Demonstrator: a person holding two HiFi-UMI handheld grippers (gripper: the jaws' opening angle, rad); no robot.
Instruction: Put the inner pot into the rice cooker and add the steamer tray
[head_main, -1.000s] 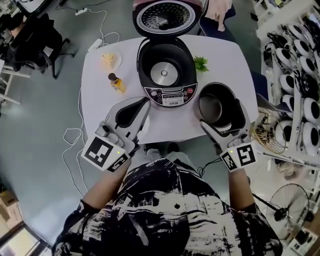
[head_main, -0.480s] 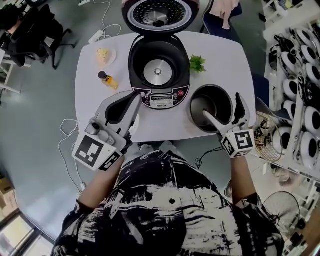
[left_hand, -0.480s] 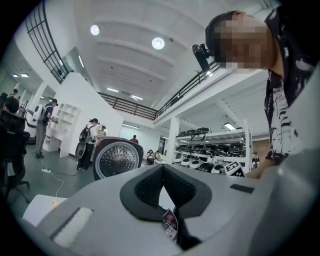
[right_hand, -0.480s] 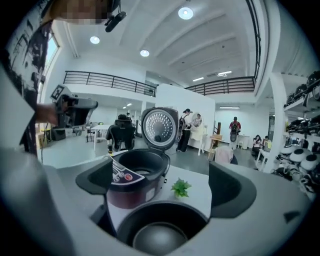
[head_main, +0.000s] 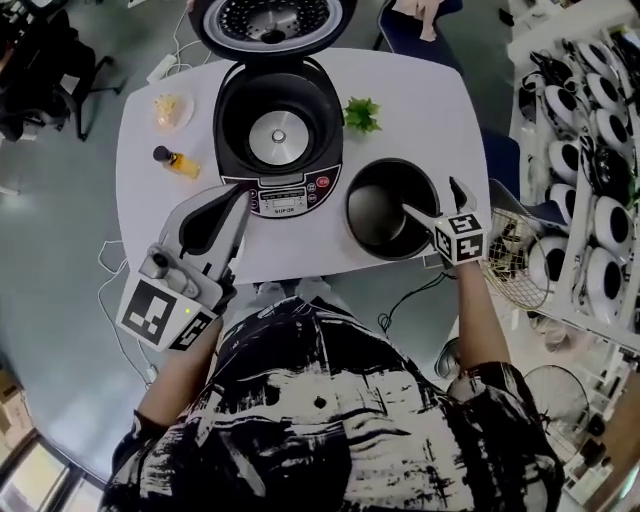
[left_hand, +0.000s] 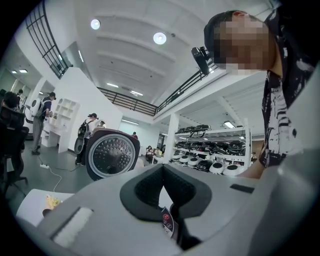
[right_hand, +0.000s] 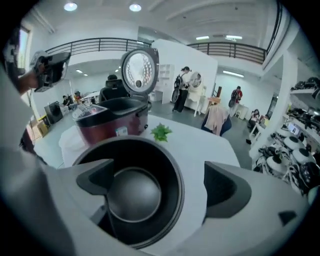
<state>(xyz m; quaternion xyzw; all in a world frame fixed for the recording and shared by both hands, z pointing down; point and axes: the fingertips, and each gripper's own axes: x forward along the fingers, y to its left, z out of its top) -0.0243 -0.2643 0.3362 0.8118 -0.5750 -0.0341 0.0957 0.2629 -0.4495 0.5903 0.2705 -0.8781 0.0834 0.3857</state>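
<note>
The rice cooker (head_main: 278, 130) stands open on the white table (head_main: 420, 100), its lid (head_main: 270, 20) tipped back and its well bare. The black inner pot (head_main: 385, 205) sits on the table to the cooker's right. My right gripper (head_main: 437, 204) is open and straddles the pot's right rim, one jaw inside and one outside. In the right gripper view the pot (right_hand: 132, 192) fills the space between the jaws of that gripper (right_hand: 159, 186). My left gripper (head_main: 240, 195) is shut and empty just in front of the cooker's control panel (head_main: 285, 195). No steamer tray shows.
A small plate of food (head_main: 167, 110) and a brown bottle (head_main: 175, 162) lie left of the cooker, a green sprig (head_main: 362, 113) to its right. A wire basket (head_main: 515, 260) hangs off the table's right side. Shelves of cookers (head_main: 585, 150) line the right.
The right gripper has moved forward over the pot's rim, so one jaw now sits inside the pot. The left gripper stays shut in front of the cooker.
</note>
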